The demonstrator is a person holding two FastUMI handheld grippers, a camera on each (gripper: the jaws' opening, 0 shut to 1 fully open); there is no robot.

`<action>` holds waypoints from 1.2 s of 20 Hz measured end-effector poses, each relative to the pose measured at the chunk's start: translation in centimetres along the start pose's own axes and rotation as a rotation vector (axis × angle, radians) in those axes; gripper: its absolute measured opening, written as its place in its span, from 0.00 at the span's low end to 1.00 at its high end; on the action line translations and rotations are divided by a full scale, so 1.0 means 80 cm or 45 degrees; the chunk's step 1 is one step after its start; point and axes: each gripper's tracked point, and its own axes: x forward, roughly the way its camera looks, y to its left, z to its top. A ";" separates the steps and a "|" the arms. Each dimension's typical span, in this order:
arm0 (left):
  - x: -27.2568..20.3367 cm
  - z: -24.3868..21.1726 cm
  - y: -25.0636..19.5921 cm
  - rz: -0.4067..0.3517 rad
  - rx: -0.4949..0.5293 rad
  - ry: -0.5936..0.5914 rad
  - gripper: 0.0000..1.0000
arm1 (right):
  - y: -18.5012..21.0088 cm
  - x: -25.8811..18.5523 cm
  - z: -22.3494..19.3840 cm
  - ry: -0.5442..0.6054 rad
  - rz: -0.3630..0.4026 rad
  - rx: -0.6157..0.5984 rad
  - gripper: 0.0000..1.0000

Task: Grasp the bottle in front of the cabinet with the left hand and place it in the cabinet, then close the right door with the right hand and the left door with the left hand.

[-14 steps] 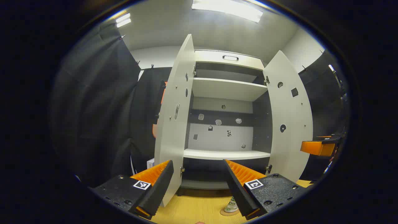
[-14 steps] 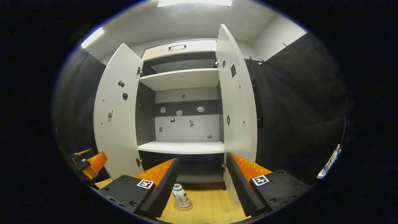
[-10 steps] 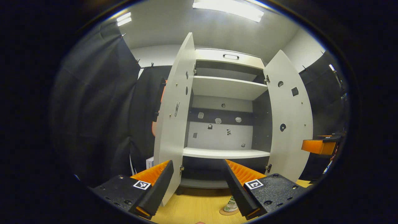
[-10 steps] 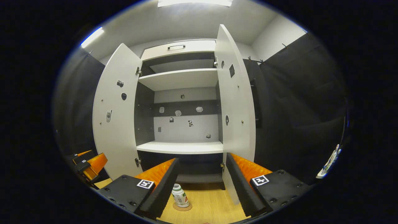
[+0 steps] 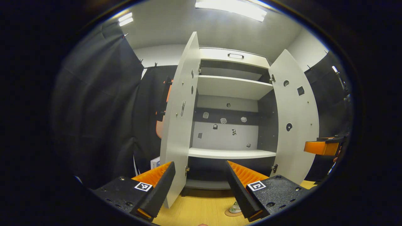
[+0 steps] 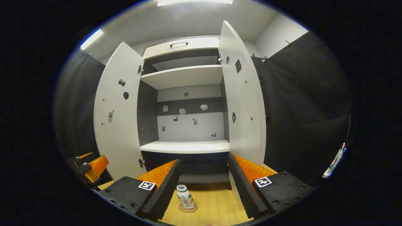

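- Wood-grain tabletop [image 6: 213, 207] runs under both tools, nearest of all, pale and bare around the bottle.
- Right gripper [image 6: 204, 188] hangs with its fingers spread wide and nothing between them, so it is released.
- Just ahead of that gap, a touch toward its left finger, the bottle [image 6: 185, 196] stands upright on a small round coaster [image 6: 188, 208], white cap up, apart from both fingers.
- Left gripper [image 5: 201, 191] is spread wide too, released, gripping nothing.
- From the left gripper view the bottle [image 5: 235, 207] peeks out low beside the right finger, mostly hidden behind it, on the table [image 5: 201, 210] and short of the cabinet.
- Off to the left of the right gripper's own fingers, the left gripper shows again, farther out near the left door's lower edge.
- Past the bottle stands the cabinet [image 6: 188, 146], its white shelf level and bare, with a dark recess under it.
- Left door [image 6: 117, 125] swings wide open; right door [image 6: 245, 106] is open as well, nearly edge-on to the right gripper.
- In the left gripper view it flips: the left door [image 5: 179, 125] sits almost edge-on straight ahead and the right door [image 5: 295, 119] fans out broad.
- Farther in, small stickers [image 6: 194, 121] dot the back panel, and an upper shelf [image 6: 185, 77] sits above.
- Farthest off, black cloth [image 6: 301, 110] hangs on either side.
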 end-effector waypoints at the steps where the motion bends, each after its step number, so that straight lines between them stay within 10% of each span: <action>1: 0.004 0.000 0.001 0.003 0.001 0.001 0.95 | 0.000 0.001 0.000 0.001 -0.001 0.000 0.98; 13: 0.074 0.003 -0.086 -0.211 -0.033 -0.054 0.95 | -0.024 -0.003 -0.007 0.038 -0.045 -0.020 0.98; 24: 0.121 -0.174 -0.231 -0.552 -0.281 0.301 0.95 | -0.051 -0.041 -0.016 0.059 -0.148 -0.137 0.98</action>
